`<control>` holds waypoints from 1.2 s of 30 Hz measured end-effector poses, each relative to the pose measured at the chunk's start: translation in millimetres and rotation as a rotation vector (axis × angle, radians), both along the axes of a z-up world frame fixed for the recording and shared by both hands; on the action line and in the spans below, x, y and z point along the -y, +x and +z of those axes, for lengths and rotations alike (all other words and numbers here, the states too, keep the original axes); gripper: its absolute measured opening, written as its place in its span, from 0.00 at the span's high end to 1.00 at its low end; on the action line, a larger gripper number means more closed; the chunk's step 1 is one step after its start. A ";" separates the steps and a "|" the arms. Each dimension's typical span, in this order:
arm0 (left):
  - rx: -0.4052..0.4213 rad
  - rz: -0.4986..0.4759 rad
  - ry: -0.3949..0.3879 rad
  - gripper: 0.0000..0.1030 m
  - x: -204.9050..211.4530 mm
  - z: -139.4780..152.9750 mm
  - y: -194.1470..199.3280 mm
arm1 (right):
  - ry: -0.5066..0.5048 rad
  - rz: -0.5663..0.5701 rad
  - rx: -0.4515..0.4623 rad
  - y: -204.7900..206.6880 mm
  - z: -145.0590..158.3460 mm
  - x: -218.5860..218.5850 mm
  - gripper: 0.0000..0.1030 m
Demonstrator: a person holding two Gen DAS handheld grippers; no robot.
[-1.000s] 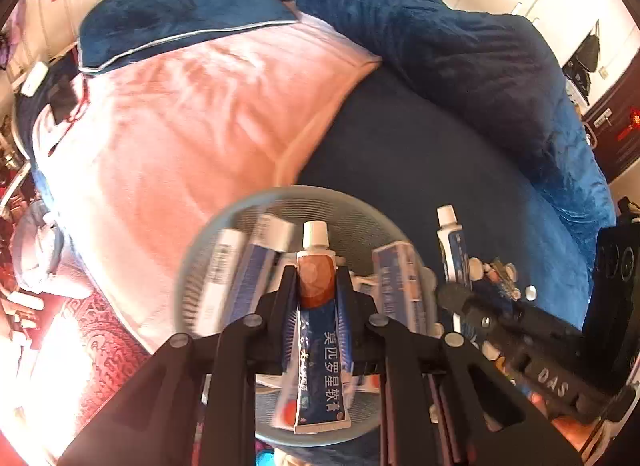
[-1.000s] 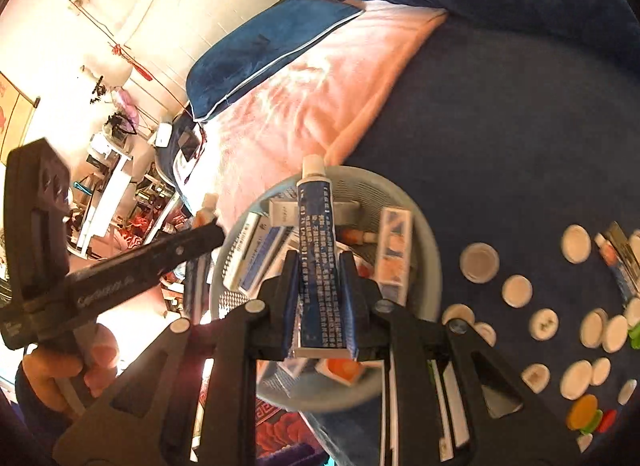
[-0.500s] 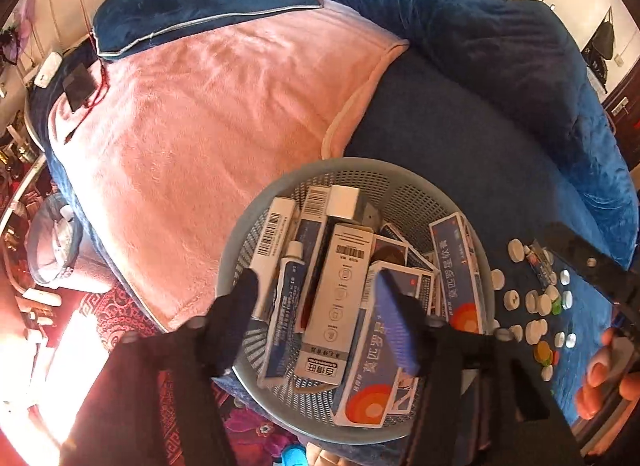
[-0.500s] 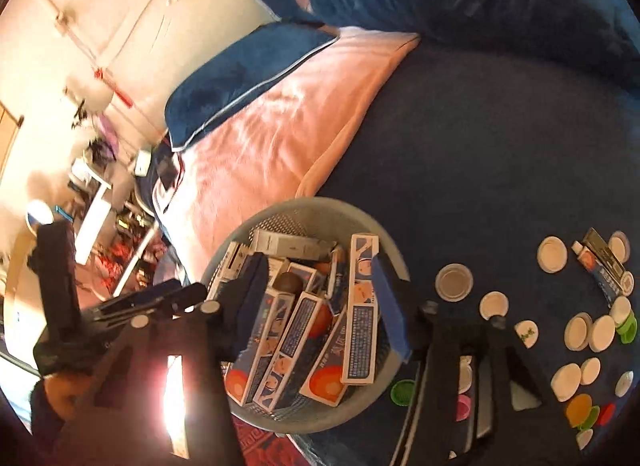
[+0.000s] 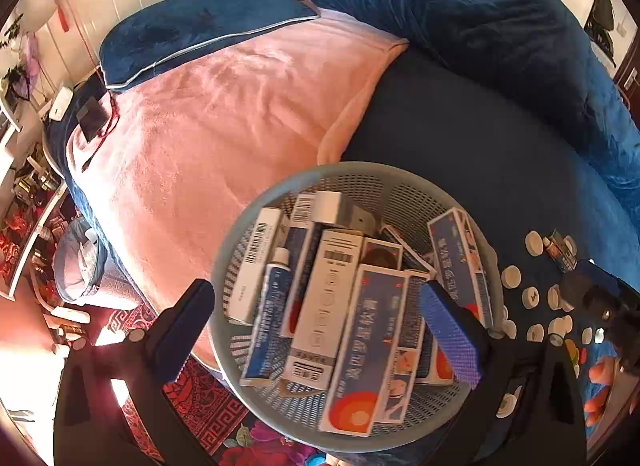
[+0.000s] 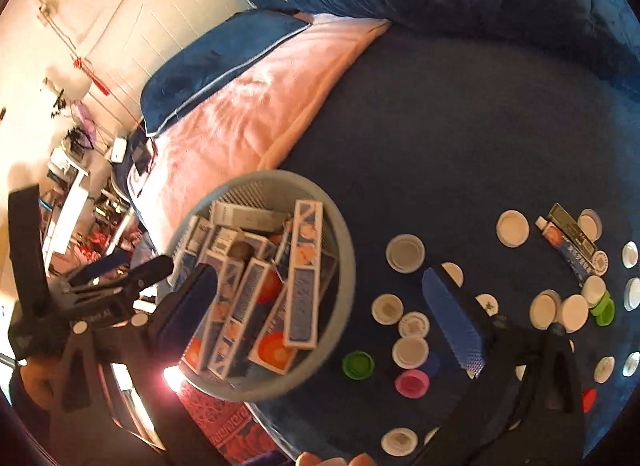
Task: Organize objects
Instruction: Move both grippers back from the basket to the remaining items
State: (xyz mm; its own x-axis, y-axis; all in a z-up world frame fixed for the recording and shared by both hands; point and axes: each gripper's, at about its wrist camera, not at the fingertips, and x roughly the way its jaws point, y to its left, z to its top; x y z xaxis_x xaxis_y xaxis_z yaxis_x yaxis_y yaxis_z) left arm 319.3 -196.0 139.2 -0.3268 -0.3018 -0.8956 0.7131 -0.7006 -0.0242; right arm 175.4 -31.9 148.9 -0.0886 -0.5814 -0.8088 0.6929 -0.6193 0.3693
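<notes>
Hovering both fingers wide open, just spread, empty, over round grey mesh basket (image 5: pixel 256 221); remaining blue ointment tube (image 6: pixel 570 244) lies far right, nearer my right fingers (image 6: pixel 452 326), long axis diagonal.

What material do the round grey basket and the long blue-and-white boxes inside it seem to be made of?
The round grey basket looks like moulded matte plastic: its wall is an even grid of small holes. The long blue-and-white boxes appear to be printed cardboard, with flat faces and sharp folded edges.
</notes>
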 end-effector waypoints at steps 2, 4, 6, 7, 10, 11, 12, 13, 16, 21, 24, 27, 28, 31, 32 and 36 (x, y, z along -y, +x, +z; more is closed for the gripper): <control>0.008 -0.011 -0.008 0.01 -6.3 -0.6 -5.2 | 0.008 -0.004 0.001 -1.2 -1.5 -4.7 0.00; 0.005 -0.022 -0.006 0.01 -11.6 -1.0 -9.4 | 0.012 -0.010 0.001 -2.6 -2.6 -8.4 0.00; 0.005 -0.030 -0.009 0.01 -16.7 -1.1 -14.0 | 0.017 -0.015 0.000 -4.3 -3.4 -13.6 0.00; 0.004 -0.037 -0.010 0.01 -19.6 -1.0 -16.5 | 0.019 -0.016 0.000 -4.7 -4.1 -15.8 0.00; 0.003 -0.054 -0.012 0.01 -28.1 -1.0 -25.0 | 0.036 -0.018 0.001 -8.0 -7.7 -24.0 0.00; 0.001 -0.059 -0.011 0.01 -30.6 -0.9 -28.3 | 0.044 -0.019 0.002 -9.5 -9.4 -26.9 0.00; -0.002 -0.063 -0.010 0.01 -33.3 -0.9 -32.1 | 0.051 -0.020 0.001 -10.1 -10.7 -29.1 0.00; -0.004 -0.070 -0.009 0.01 -36.7 -1.1 -36.8 | 0.058 -0.023 -0.002 -11.8 -12.3 -32.2 0.00; -0.012 -0.097 0.001 0.01 -47.5 -2.0 -53.5 | 0.076 -0.033 -0.009 -20.1 -16.3 -44.1 0.00; -0.030 -0.156 0.027 0.01 -73.4 -6.7 -96.3 | 0.088 -0.101 0.015 -52.5 -26.2 -77.4 0.00; -0.040 -0.199 0.057 0.01 -94.0 -11.9 -134.9 | 0.088 -0.182 0.034 -80.6 -31.7 -104.5 0.00; -0.038 -0.239 0.072 0.01 -112.6 -16.3 -173.9 | 0.077 -0.267 0.072 -109.2 -40.5 -136.4 0.00; -0.035 -0.257 0.075 0.01 -120.0 -18.9 -188.4 | 0.079 -0.297 0.084 -118.2 -44.5 -147.3 0.00; -0.025 -0.287 0.086 0.01 -136.9 -29.7 -222.6 | 0.095 -0.342 0.106 -133.8 -56.2 -168.0 0.00; -0.023 -0.292 0.092 0.01 -141.5 -34.3 -230.0 | 0.105 -0.351 0.111 -137.4 -60.8 -172.6 0.00; -0.015 -0.283 0.121 0.01 -153.7 -57.1 -243.9 | 0.119 -0.354 0.109 -147.3 -72.9 -178.4 0.00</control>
State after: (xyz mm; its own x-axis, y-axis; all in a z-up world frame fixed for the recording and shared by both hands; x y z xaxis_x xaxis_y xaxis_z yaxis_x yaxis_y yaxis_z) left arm 75.4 -42.3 82.1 -0.3963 -0.0879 -0.9139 0.4888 -0.8628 -0.1289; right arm 28.2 146.5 76.0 -0.1767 -0.4316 -0.8846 0.3896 -0.8560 0.3398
